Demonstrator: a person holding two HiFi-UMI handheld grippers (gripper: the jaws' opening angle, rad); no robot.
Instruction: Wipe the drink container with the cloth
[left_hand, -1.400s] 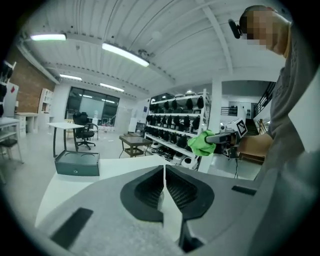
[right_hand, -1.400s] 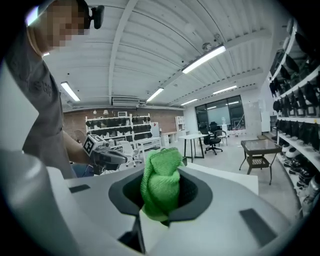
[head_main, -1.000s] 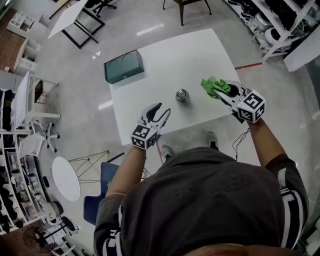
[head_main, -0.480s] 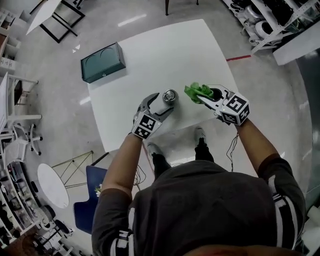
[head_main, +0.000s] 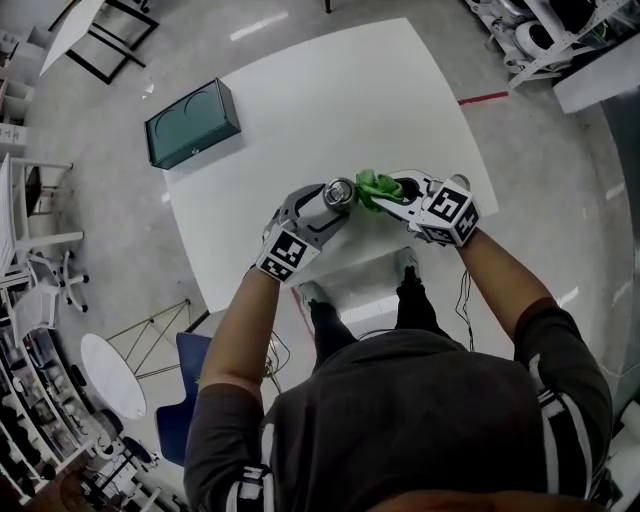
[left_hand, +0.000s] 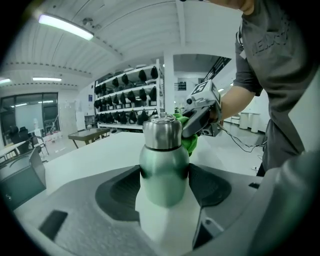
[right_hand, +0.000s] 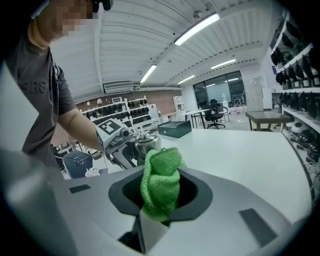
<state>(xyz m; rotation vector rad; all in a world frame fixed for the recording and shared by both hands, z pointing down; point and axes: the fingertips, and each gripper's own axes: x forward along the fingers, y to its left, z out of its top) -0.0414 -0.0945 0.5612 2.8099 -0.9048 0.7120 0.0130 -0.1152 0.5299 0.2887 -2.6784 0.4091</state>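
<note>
left hand-held gripper (head_main: 334, 200) is set around the drink container (left_hand: 164, 165); its jaws have just been closing and are still spread wide, with both pads pressed on the green lower body under the steel cap. the container is stood upright on the white desk (head_main: 330, 90), near the front edge. right hand-held gripper (right_hand: 162, 194) is clenched on the bunched green cloth (right_hand: 160, 175). the cloth is held at the container's cap on the right side; contact looks likely but cannot be confirmed.
</note>
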